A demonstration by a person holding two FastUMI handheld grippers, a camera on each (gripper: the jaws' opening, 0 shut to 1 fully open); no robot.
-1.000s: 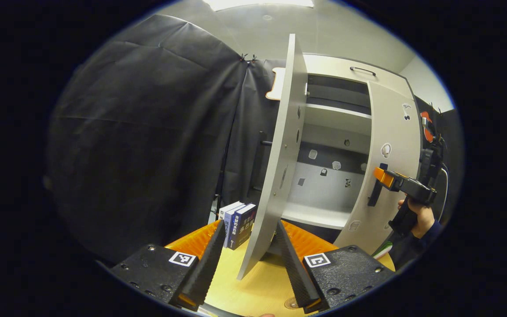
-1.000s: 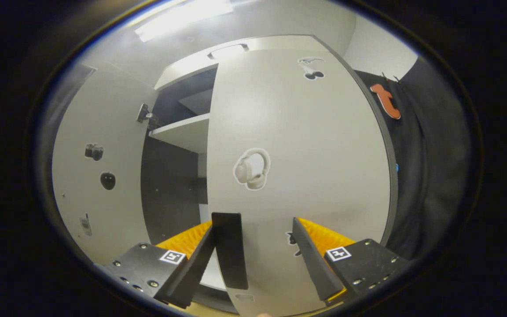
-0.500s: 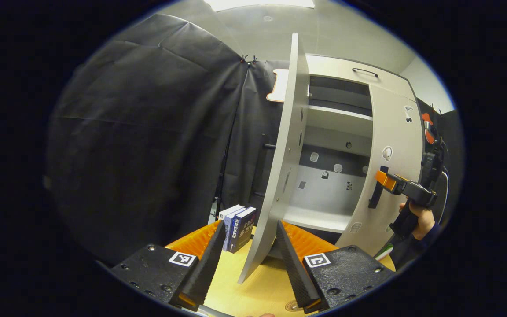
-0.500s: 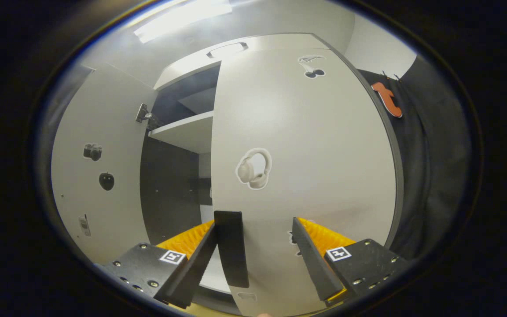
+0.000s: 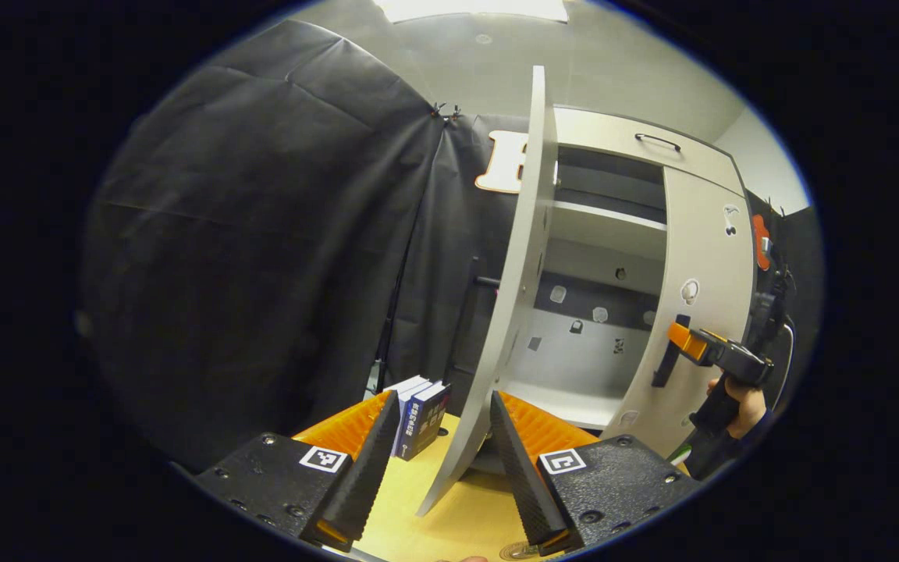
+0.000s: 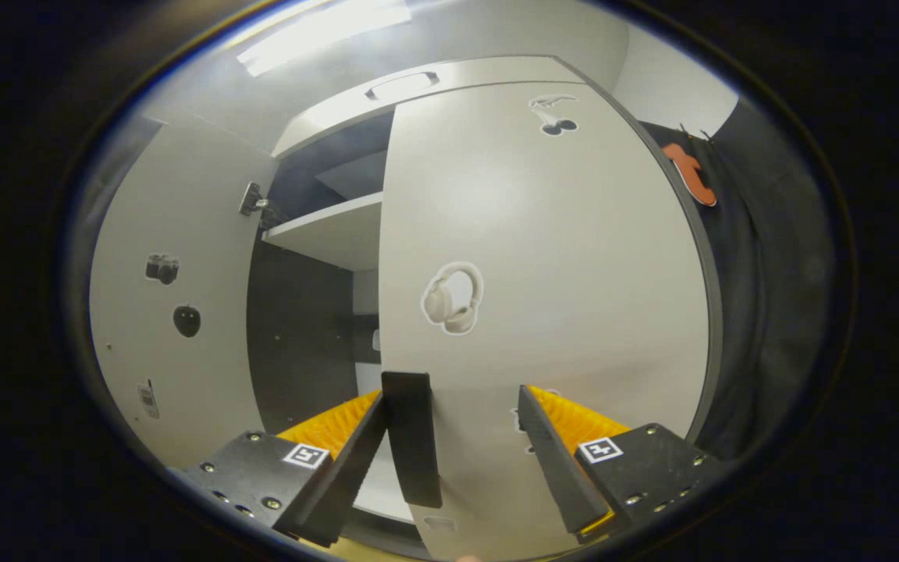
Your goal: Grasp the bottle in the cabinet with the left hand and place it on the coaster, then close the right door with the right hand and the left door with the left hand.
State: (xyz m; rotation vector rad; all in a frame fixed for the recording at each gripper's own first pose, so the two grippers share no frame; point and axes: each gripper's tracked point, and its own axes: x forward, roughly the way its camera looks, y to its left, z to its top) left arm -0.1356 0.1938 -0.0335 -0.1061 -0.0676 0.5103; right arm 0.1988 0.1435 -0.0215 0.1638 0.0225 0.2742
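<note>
Black cloth wall (image 5: 262, 234), pale ceiling with a bright light panel (image 5: 473, 8), wooden tabletop (image 5: 465, 511).

— What's carrying everything in front of you?

— A pale wooden table (image 5: 449, 519), as you see it in the left gripper view. The grey cabinet (image 5: 613, 140) stands on its far right part.

— Anything else on the table?

— A few books (image 5: 418, 406) stand upright, touching one another, just left of the cabinet toward the far side. At your near edge a small round ringed disc (image 5: 516, 553) lies flat, only partly seen.

— And inside the cabinet?

— You have an upper shelf (image 5: 605, 226) and, below it, the pale bottom board (image 5: 559, 398).
</note>
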